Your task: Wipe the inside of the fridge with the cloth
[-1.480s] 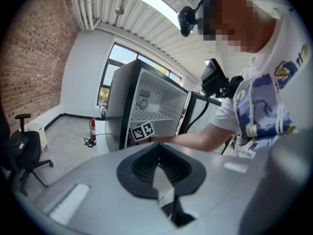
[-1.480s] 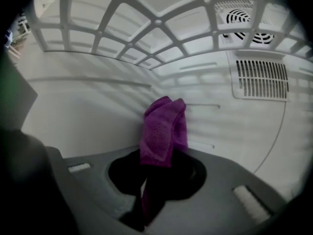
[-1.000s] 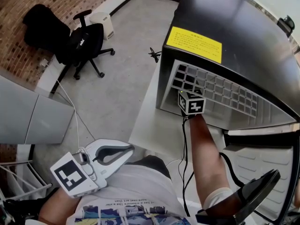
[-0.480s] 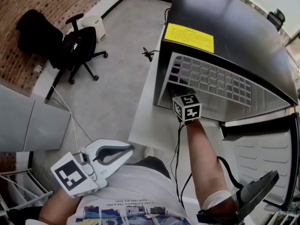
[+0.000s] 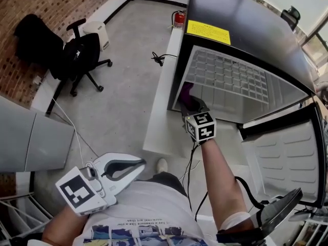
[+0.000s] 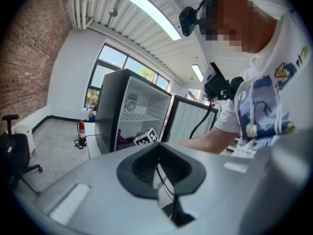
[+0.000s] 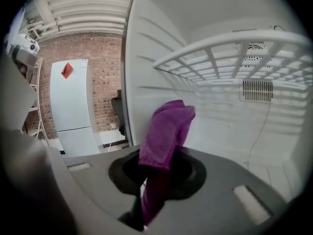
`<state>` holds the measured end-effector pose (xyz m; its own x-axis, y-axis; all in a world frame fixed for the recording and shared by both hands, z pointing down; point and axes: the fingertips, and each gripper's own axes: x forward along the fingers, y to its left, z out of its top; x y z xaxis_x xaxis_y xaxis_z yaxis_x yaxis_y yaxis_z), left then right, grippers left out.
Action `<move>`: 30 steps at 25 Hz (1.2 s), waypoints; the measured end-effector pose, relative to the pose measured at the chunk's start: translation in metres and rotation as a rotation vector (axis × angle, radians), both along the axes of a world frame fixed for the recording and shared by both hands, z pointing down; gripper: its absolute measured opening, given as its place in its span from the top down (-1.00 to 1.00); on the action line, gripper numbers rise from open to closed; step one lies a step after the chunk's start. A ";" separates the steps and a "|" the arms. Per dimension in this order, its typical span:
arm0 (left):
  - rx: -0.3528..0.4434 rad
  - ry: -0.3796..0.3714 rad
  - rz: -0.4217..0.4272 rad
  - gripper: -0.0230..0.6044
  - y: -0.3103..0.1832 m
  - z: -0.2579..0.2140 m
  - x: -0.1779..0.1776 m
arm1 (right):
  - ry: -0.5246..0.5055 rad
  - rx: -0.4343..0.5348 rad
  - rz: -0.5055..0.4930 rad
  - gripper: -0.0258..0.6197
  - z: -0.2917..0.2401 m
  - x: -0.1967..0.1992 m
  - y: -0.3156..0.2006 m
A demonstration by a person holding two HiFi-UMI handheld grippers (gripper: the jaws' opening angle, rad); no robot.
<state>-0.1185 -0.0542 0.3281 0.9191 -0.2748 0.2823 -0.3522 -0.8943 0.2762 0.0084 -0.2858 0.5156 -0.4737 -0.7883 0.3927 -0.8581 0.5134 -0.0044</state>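
The black fridge point(image 5: 246, 29) stands open, its white wire shelf point(image 5: 230, 78) showing. My right gripper point(image 5: 188, 100) reaches into the lower left of the opening, shut on a purple cloth point(image 5: 184, 91). In the right gripper view the cloth point(image 7: 166, 129) sticks up from the shut jaws beside the fridge's white left wall point(image 7: 144, 82), under the wire shelf point(image 7: 230, 53). My left gripper point(image 5: 139, 165) hangs low by the person's body, far from the fridge. It is shut with nothing in it point(image 6: 157, 165).
The fridge door point(image 5: 287, 158) swings open at the right. The fridge stands on a white ledge point(image 5: 159, 122). On the floor to the left are an office chair point(image 5: 77, 53), a cable point(image 5: 159, 58) and a fire extinguisher point(image 5: 178, 18). A back-wall vent point(image 7: 257, 90) shows inside.
My right gripper has drawn back from under the wire shelf toward the fridge's left front corner, and the purple cloth has come into sight. The left gripper has stayed put.
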 end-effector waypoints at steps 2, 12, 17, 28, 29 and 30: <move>0.021 -0.016 0.008 0.91 0.002 0.002 -0.009 | 0.002 -0.004 0.002 0.75 -0.001 -0.004 0.009; 0.029 0.015 0.064 0.91 0.033 0.001 -0.027 | 0.024 -0.012 0.026 0.75 -0.003 -0.017 0.061; 0.026 0.014 0.095 0.91 0.046 0.008 -0.037 | 0.012 -0.017 0.110 0.75 -0.005 0.003 0.084; 0.018 0.028 0.170 0.91 0.045 0.009 -0.011 | 0.036 -0.004 0.419 0.75 -0.016 0.126 0.098; 0.021 0.029 0.173 0.91 0.043 0.009 -0.008 | 0.039 -0.004 0.445 0.75 -0.017 0.138 0.096; 0.021 0.029 0.175 0.91 0.040 0.009 -0.005 | 0.043 -0.003 0.468 0.75 -0.018 0.150 0.094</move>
